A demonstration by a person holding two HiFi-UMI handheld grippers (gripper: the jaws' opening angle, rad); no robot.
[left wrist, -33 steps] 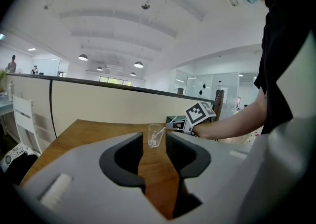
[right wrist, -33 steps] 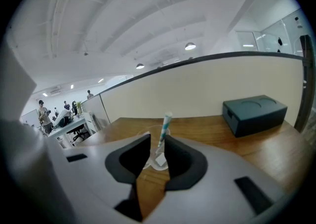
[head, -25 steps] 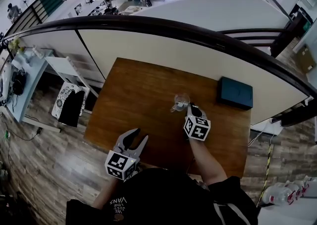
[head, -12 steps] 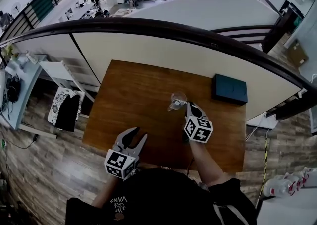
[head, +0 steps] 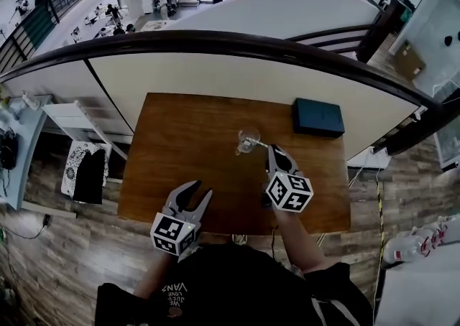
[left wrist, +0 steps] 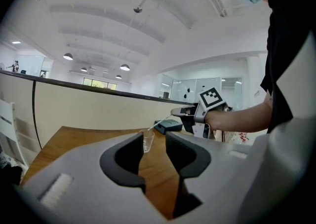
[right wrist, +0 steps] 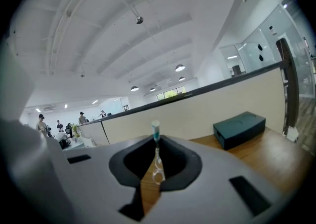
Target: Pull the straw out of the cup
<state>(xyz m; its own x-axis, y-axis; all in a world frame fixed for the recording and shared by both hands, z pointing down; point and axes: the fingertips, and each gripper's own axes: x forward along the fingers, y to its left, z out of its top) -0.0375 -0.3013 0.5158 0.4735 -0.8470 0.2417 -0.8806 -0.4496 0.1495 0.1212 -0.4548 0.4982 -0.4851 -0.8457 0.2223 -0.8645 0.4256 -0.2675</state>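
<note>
Now the right gripper [head: 272, 149] has its jaws pinched on the thin white straw [right wrist: 156, 130] slanting from the clear plastic cup [head: 246, 138]; the left gripper [head: 199, 189] has its jaws apart and empty.

A black short-sleeved T-shirt [head: 237, 285] bears pale lettering [head: 171, 294] behind the left gripper [head: 195, 189]. It and the right gripper [head: 272, 151] are pale grey and dark-padded, each with a black-and-white marker cube [head: 290, 192] behind its jaws.

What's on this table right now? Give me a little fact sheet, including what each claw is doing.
table: wooden
cup: clear, upright, mid-table
right claw: shut on the straw
straw: slants from the cup up to the right claw
left claw: open, empty, near the table's front edge
dark box: far right corner of the table
</note>
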